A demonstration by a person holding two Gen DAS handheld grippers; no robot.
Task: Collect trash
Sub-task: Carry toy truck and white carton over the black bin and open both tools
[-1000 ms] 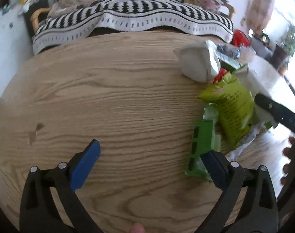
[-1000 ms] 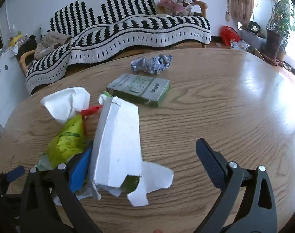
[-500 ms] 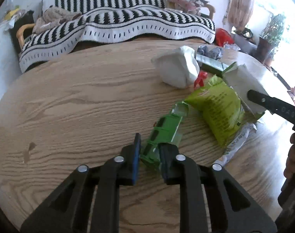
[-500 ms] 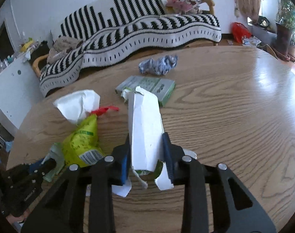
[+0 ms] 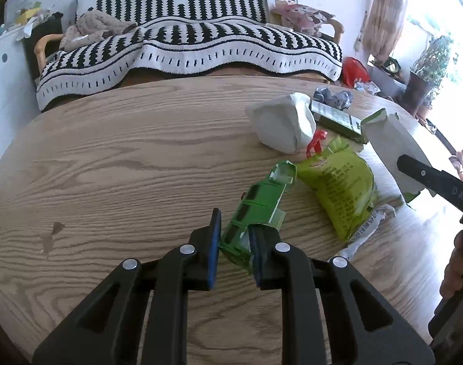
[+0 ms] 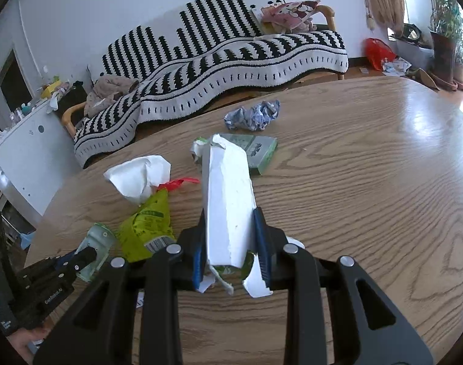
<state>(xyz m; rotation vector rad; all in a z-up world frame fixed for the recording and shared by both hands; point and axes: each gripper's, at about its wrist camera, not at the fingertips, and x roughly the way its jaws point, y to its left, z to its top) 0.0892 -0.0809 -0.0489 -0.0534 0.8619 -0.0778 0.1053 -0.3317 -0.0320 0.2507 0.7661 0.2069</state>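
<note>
Both jaws have closed: left hand-held gripper [image 5: 235, 245] pinches green carton [image 5: 255, 203]; right hand-held gripper [image 6: 231, 243] clamps white carton [image 6: 226, 194] (torn).

Print on yellow-green bag [image 5: 341, 188] was too small to read. Flat green box [image 6: 258, 152] lay partly hidden behind white carton [image 6: 228, 200]. Hand [image 5: 456, 270] was cut off at frame edge.

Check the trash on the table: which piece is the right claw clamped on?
The torn white carton, pinched between the right claw pads. The green box is in the left claw.
</note>
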